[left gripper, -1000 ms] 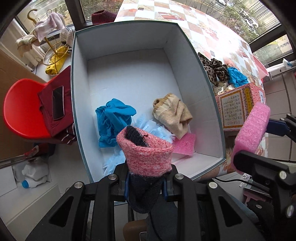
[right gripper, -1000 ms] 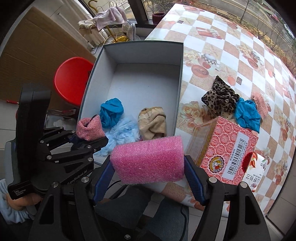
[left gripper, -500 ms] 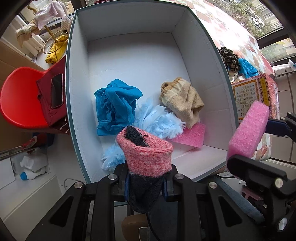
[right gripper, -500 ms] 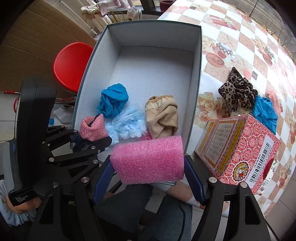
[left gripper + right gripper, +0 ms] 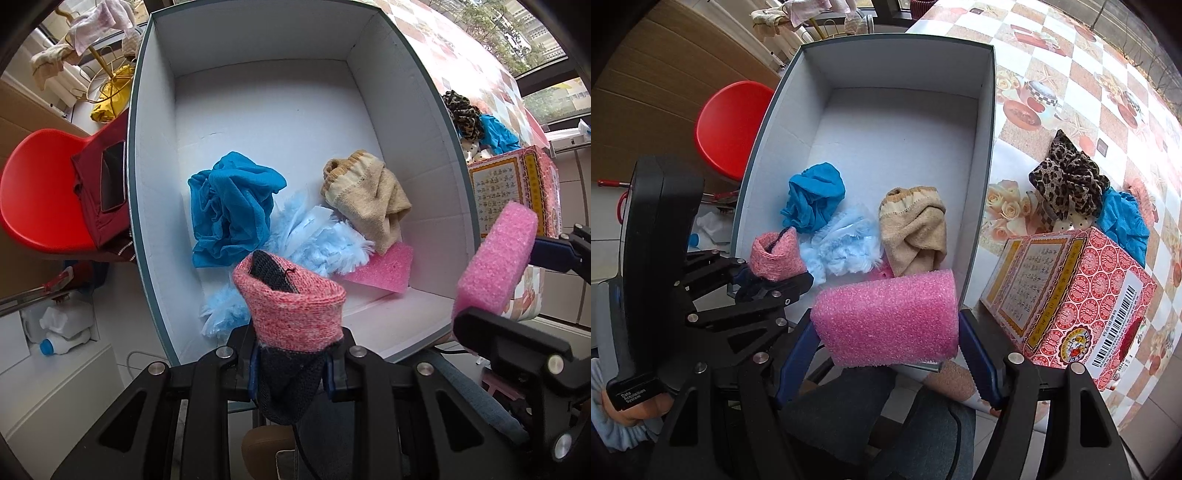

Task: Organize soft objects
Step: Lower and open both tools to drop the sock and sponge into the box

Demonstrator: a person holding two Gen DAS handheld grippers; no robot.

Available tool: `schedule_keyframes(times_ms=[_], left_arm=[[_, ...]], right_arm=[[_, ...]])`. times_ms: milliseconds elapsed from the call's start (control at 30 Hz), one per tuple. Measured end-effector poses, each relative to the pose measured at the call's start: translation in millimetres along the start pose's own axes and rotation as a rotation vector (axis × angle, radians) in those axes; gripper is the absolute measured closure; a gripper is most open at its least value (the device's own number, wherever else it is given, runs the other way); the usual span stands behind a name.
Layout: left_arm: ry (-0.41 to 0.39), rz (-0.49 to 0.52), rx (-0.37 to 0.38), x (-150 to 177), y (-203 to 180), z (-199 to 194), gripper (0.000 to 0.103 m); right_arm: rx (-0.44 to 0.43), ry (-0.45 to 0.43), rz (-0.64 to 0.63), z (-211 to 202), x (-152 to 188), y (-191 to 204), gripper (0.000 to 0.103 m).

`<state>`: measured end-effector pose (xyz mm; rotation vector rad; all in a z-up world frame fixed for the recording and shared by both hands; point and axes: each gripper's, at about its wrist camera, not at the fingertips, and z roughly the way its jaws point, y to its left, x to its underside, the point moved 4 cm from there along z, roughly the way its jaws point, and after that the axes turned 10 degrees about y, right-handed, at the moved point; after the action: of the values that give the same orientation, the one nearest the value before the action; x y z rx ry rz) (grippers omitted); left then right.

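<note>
Pink sock (image 5: 291,314), soft and light, was pinched at its dark toe in the left gripper (image 5: 291,373) over the box (image 5: 147,221), while springy foam (image 5: 886,317), clamped endwise by the right gripper (image 5: 886,347), hung over the near wall.

Pink knit sock (image 5: 291,314) and pink foam block (image 5: 886,321) above white box (image 5: 258,110).
</note>
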<state>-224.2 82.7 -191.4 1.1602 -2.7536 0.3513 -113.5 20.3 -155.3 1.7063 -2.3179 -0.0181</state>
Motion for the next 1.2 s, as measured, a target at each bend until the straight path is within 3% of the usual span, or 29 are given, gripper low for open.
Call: schedule_keyframes(times_ms=[1000,1100,1167,1200], left_arm=[[0.013,0.004,0.005,-3.2,5.0,9.8,0.074],[0.015,-0.008,0.009,-3.8,6.6,10.2,0.064],[0.016,-0.019,0.011,-2.8,7.8,8.9,0.045],[0.011,-0.023,0.012,-2.7,8.5,8.0,0.041]], right_arm=[[0.026,0.012,-0.011,11.1,-7.4,-0.4,0.028],[0.030,0.010,-0.015,11.7,-8.5,-0.8,0.028],[0.031,0.006,-0.020,11.4,-9.4,-0.5,0.028],[0.031,0.005,-0.021,11.5,-10.0,-0.3,0.028]])
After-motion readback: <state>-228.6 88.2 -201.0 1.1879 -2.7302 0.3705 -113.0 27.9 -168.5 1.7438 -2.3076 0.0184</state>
